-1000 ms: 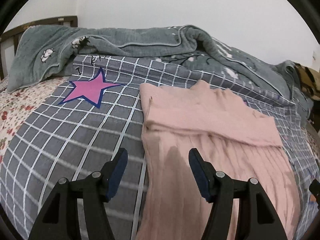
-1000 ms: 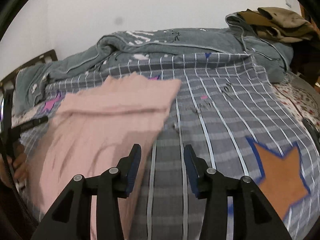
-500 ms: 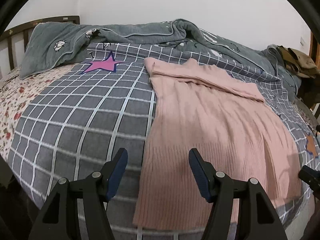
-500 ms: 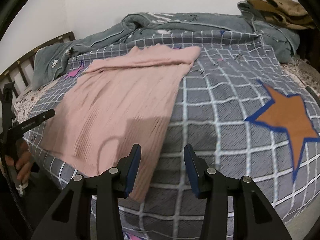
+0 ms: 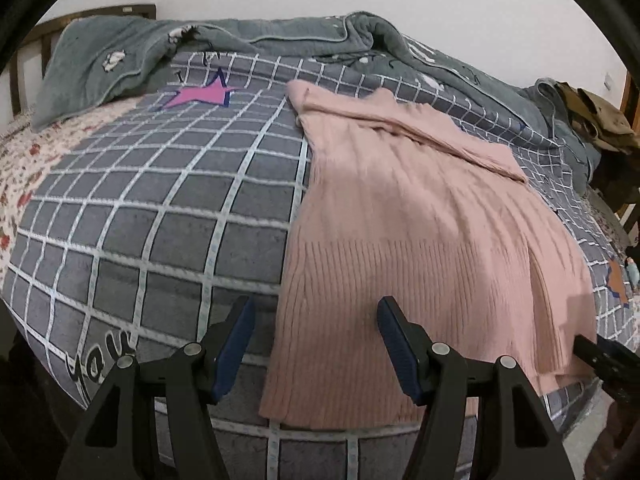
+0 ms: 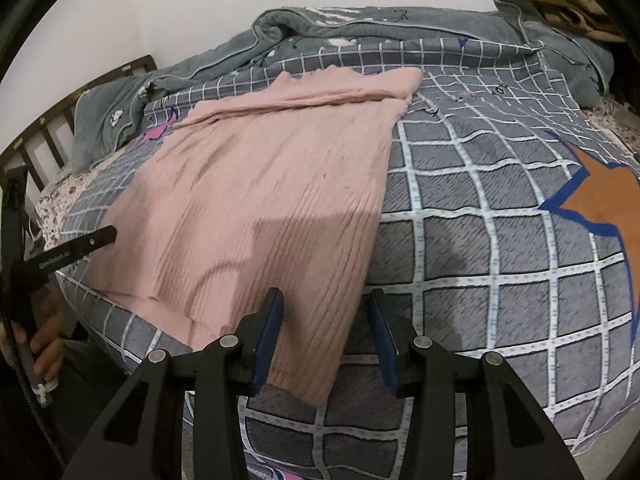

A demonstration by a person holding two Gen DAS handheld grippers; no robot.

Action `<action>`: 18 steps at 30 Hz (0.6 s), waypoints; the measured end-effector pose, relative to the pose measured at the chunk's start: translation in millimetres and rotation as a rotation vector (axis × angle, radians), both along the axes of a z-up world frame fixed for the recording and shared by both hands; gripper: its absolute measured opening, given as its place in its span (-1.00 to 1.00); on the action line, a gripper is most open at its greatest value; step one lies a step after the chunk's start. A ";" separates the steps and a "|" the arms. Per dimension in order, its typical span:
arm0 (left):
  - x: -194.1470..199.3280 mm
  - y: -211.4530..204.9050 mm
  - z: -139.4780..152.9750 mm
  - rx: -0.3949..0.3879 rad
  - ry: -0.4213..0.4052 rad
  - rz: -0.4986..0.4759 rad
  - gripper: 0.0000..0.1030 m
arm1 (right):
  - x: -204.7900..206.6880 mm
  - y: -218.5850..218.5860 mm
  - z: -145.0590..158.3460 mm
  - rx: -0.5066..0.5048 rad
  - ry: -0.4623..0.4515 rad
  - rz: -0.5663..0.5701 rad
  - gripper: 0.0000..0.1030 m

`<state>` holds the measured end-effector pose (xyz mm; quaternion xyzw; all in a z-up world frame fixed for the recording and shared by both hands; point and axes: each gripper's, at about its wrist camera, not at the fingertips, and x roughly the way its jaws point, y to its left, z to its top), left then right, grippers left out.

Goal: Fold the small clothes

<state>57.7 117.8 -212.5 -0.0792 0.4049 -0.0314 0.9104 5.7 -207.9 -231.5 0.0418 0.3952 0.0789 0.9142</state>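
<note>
Lying beneath both claws, pink garment (image 5: 420,240)

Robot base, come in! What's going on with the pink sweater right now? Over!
Left gripper open, right gripper open, both empty, at the near hem. Pink sweater flat on checked blanket, top part folded over. Nothing in the way.
</note>
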 end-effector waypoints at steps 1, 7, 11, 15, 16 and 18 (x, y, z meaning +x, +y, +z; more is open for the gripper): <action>-2.1 3.5 -2.1 -0.024 0.009 0.000 0.20 | -0.4 0.8 -1.1 -0.004 -0.002 0.001 -0.15; -13.7 8.7 -10.8 -0.081 0.033 -0.023 -0.16 | -3.9 10.9 -7.1 0.000 -0.041 0.020 -0.56; -15.5 2.7 -12.1 -0.064 0.028 -0.051 -0.57 | -5.1 17.1 -7.8 -0.006 -0.052 0.038 -0.65; -17.5 3.0 -11.7 -0.079 0.030 -0.046 -0.61 | -6.9 11.6 -6.8 0.031 -0.045 0.049 -0.83; -17.7 3.8 -11.8 -0.085 0.035 -0.040 -0.59 | -7.6 9.1 -6.2 0.046 -0.044 0.048 -0.83; -18.3 4.4 -12.1 -0.095 0.037 -0.036 -0.51 | -7.4 4.0 -7.0 0.067 -0.032 0.044 -0.83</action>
